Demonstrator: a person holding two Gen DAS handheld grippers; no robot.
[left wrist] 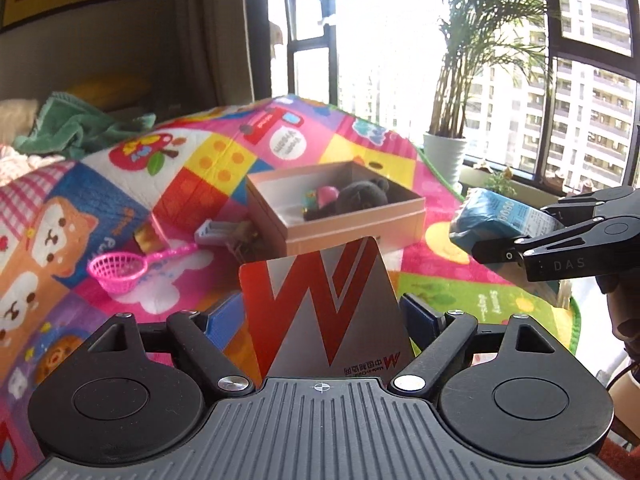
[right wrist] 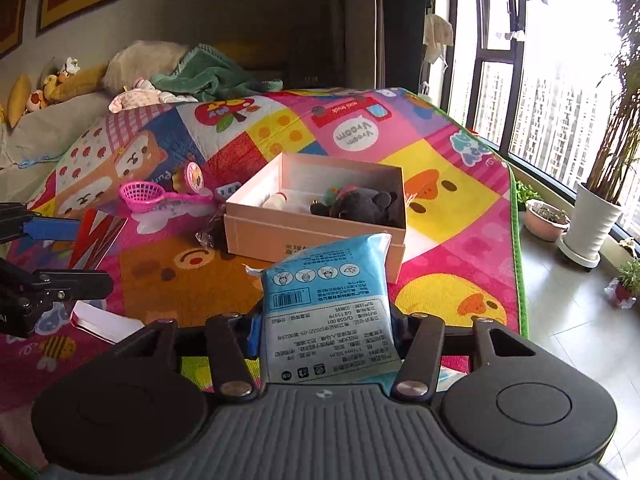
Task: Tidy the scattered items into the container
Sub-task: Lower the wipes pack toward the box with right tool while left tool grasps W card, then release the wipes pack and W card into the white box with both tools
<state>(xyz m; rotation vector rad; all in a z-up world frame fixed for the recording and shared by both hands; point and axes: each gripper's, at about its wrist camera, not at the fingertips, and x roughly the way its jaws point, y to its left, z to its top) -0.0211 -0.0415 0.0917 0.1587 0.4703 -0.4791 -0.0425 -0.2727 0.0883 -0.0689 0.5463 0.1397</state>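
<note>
Both grippers are loaded and lifted clear of the mat, so the step in hand looks like the carry to the box; the left gripper (left wrist: 324, 312) has its jaws set fairly wide and clamped on the edges of a red-and-silver card (left wrist: 320, 300), which stands upright between them; the right gripper (right wrist: 326, 328) has its jaws at a middling width, closed on a blue tissue pack (right wrist: 328, 300) that sticks forward past the fingertips; the pink cardboard box (left wrist: 352, 228) sits straight ahead of both sets of jaws and beyond them, open at the top, with a dark plush toy (left wrist: 360, 196) already inside; the next move calls for bringing each load over the rim and lowering it before the jaws part, and since the two grippers approach side by side, one probably has to go first to keep them from crowding each other over the opening

The left wrist view shows the card's printed face and the right gripper from the side, off to the right of its own jaws; the right wrist view shows the card edge-on to the left of its jaws, a white booklet (right wrist: 106, 322) lying on the play mat (right wrist: 460, 208) below the left gripper, and a pink toy strainer (right wrist: 144, 196) beyond the jaws to the left, beside the box, not yet tidied
</note>
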